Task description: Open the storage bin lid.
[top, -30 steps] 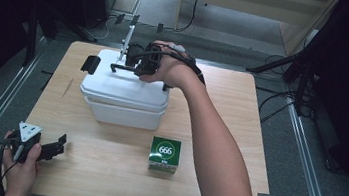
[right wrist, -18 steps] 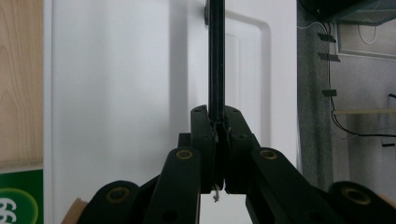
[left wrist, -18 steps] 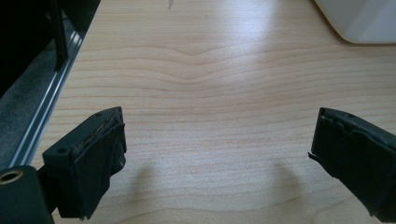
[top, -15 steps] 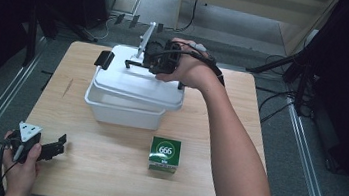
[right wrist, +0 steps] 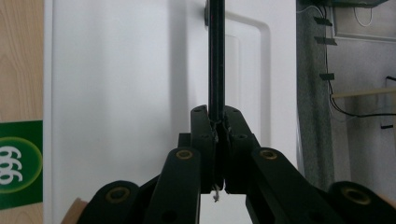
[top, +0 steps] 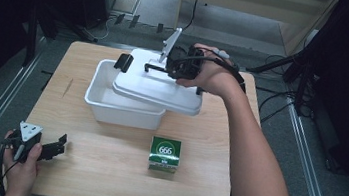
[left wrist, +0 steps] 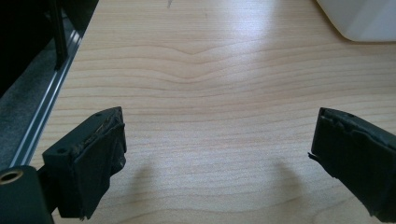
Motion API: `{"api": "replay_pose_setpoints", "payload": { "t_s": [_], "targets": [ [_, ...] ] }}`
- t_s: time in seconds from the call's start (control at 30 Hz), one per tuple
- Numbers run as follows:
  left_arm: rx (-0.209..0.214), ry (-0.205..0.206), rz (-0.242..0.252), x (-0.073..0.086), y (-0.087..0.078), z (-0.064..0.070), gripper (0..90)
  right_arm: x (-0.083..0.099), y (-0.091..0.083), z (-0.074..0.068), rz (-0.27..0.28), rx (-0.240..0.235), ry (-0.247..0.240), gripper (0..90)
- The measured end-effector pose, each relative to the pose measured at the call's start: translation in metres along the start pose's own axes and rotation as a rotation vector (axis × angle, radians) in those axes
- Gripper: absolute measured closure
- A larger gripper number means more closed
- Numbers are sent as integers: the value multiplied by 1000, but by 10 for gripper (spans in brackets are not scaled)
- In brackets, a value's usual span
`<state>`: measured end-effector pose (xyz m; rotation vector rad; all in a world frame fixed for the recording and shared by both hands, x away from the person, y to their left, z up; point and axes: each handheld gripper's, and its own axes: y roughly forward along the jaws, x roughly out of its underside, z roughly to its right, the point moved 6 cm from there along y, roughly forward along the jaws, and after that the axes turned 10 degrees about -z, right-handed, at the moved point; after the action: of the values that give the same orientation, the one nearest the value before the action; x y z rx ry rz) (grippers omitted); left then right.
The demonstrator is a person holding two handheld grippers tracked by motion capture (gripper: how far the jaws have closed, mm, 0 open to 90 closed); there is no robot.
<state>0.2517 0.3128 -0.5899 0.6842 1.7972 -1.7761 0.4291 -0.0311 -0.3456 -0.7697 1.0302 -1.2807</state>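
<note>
One light wooden table (top: 102, 180), seen from above, with dark floor and metal rails on both sides. One white rectangular plastic box (top: 111, 103) near the table's middle, open at its left part. One white flat plastic lid (top: 156, 88) above it, lifted and shifted toward the right, tilted, its near edge overhanging the box's right end and covering that part of the opening. One thin black handle bar (right wrist: 215, 56) across the lid's top, with a black clip (top: 123, 62) at the lid's far left edge. One right gripper (right wrist: 218, 135), jaws clamped tight on that handle bar, carried by a hand reaching in from the right over the far side of the table. One green square carton (top: 164, 153) printed with white numerals, just in front of the box, apart from it. One left gripper (top: 58, 145) at the near left corner, held low above bare wood, jaws spread wide with nothing between them, well apart from box and carton.
</note>
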Motion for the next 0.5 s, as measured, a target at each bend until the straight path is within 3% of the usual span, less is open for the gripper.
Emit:
{"api": "replay_pose_setpoints", "payload": {
  "t_s": [0.4, 0.5],
  "targets": [
    [0, -2, 3, 0, 0, 1, 40, 40, -10, 5, -5, 13, 47, 861],
    [2, 0, 2, 0, 0, 1, 40, 57, -13, 7, -22, 26, 68, 861]
  ]
}}
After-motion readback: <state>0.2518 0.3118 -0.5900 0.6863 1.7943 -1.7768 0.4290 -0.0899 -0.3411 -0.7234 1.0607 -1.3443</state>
